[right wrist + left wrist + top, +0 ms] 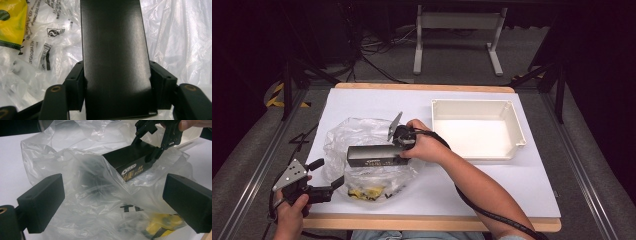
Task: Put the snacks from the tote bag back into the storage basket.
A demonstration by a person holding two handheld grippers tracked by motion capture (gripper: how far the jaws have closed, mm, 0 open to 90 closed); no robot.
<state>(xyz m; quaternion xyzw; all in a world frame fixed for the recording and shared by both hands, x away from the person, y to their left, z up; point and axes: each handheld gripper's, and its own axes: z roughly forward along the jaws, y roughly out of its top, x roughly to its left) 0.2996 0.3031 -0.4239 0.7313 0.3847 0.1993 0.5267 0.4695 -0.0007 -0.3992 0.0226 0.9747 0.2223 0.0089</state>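
High view: the right gripper (398, 143) grasps one end of a long black box (374, 156), which lies over a crumpled clear plastic bag (362, 155) on the white tabletop (492, 180). The left gripper (326, 176) sits at the bag's near-left edge, jaws parted. A white tray (477, 129) stands right of the bag.

Left gripper view: jaws spread wide on either side of the bag, clasping nothing.

Right gripper view: jaws clamp both sides of the box.
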